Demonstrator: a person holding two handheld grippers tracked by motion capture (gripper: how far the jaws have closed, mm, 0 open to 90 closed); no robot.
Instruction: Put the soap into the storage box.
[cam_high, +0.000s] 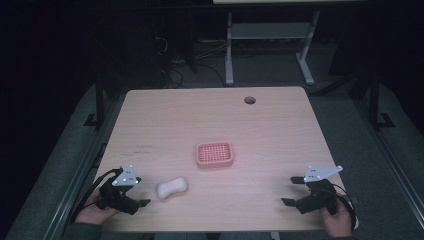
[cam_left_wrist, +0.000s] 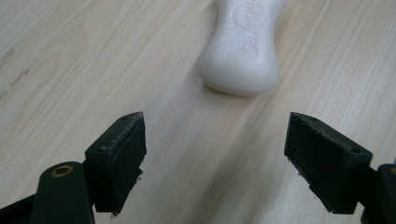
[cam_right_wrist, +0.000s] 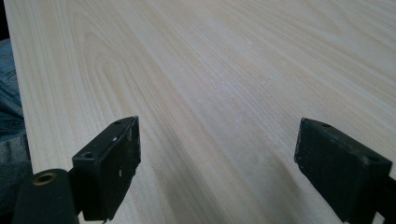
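Soap lies flat on the table, just ahead of my left gripper, its jaws spread and empty. Pink dish sits beyond it, apart. My right gripper idles, also spread. I judge this the approach: next, straddle the bar's narrow waist and close gently

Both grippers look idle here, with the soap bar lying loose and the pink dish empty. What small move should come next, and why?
Probably ease the left gripper forward so its open jaws straddle the soap bar. The bar lies just ahead of it on the table, untouched, while the soap dish sits empty and the right gripper is far off.
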